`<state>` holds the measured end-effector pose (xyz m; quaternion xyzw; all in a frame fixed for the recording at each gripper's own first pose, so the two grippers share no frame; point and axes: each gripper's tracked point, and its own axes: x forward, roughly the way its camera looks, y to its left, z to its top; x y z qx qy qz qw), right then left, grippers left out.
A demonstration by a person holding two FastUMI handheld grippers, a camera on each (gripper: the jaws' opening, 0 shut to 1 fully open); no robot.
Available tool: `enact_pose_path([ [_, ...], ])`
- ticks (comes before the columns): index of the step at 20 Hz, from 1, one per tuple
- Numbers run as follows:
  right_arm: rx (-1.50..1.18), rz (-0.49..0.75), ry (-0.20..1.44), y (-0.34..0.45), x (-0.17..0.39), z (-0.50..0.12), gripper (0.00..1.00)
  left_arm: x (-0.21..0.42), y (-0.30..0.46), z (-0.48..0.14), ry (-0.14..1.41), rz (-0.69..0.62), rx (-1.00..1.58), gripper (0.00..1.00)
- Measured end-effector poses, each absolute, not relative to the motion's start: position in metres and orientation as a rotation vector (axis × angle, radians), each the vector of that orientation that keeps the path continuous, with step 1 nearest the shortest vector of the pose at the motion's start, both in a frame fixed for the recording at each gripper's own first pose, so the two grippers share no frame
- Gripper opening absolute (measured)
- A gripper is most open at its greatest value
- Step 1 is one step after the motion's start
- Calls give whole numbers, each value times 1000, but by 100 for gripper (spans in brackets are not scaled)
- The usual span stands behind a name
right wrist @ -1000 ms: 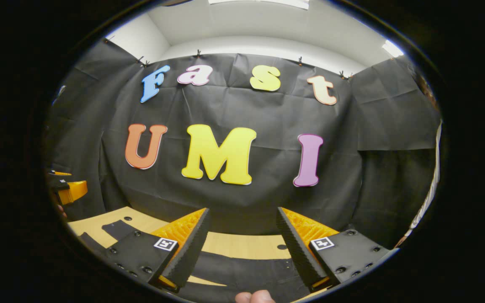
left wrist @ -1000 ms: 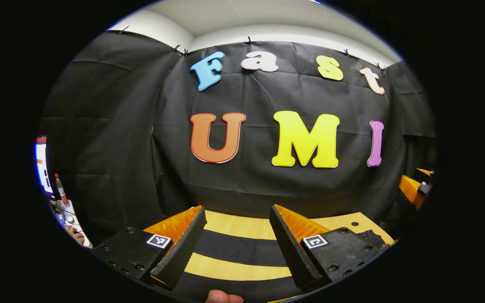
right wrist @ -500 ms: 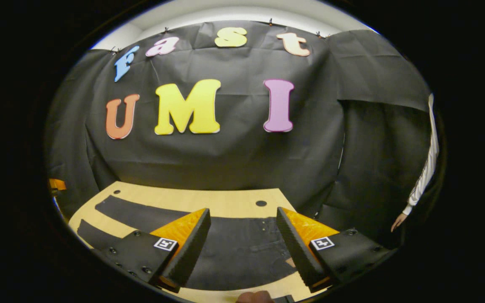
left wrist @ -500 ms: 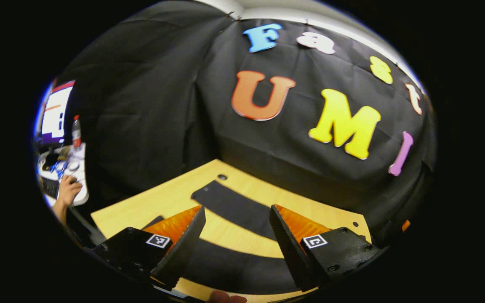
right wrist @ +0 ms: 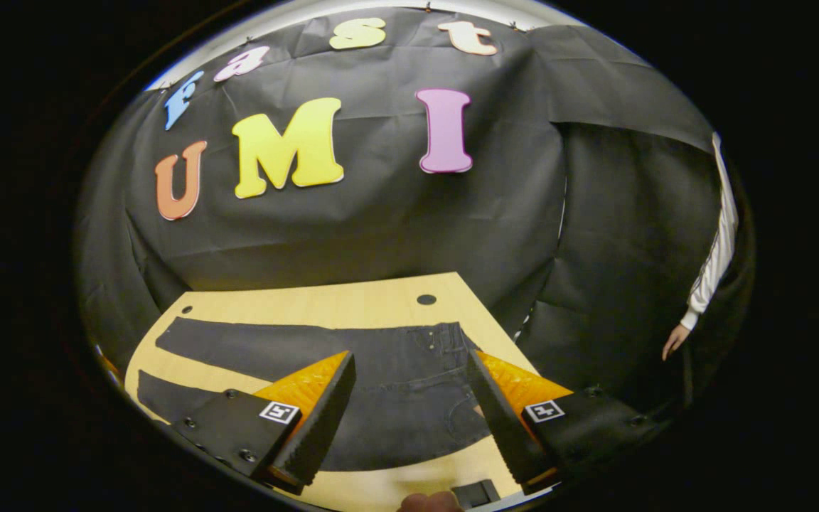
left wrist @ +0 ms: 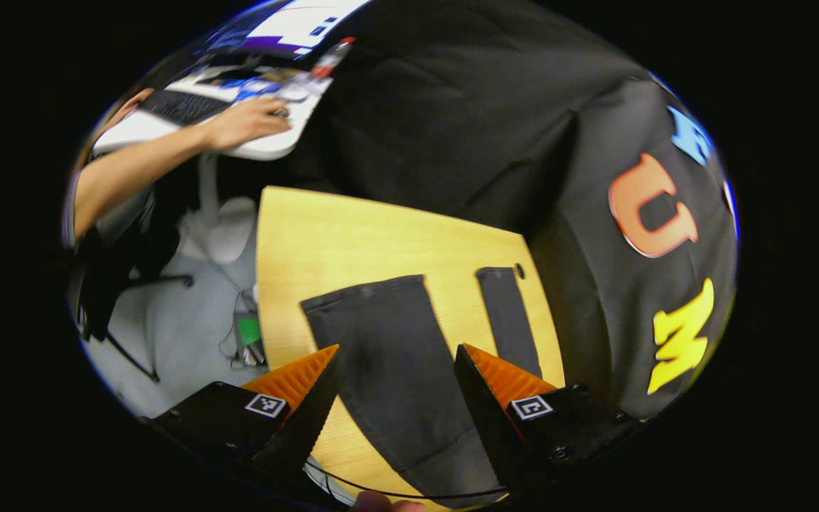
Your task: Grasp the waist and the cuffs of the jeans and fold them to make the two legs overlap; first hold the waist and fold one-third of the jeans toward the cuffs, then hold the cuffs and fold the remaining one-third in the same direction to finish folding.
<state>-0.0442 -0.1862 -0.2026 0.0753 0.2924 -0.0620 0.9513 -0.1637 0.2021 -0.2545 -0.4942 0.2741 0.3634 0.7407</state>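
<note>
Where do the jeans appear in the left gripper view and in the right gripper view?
Left gripper view: the jeans lie lower centre, two legs spread on the wooden table.
Right gripper view: waist and seat lie at lower centre, legs stretching left.
Shared landmark: the wooden table.

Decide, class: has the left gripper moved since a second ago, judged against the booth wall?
Yes. The left gripper has swung leftward and tipped down: the wall has slid to the right edge, and jeans on the table now lie ahead.
</note>
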Motion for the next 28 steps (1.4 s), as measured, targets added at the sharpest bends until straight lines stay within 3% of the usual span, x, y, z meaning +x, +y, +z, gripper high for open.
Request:
enact_pose_path([
  [6, 273, -253, 714, -204, -69, -233, 99, -162, 216, -291, 681, 844, -1210, 100],
  [10, 308, -270, 762, -206, -73, -243, 96, -154, 232, -308, 694, 873, -1232, 99],
  [16, 818, -417, 1036, -214, -84, -328, 98, -140, 237, -311, 708, 880, -1265, 99],
  [24, 1013, -586, 1088, -247, -83, -373, 97, -112, 233, -313, 739, 814, -1244, 97],
  [28, 994, -666, 1060, -280, -72, -388, 97, -100, 224, -314, 726, 804, -1294, 89],
])
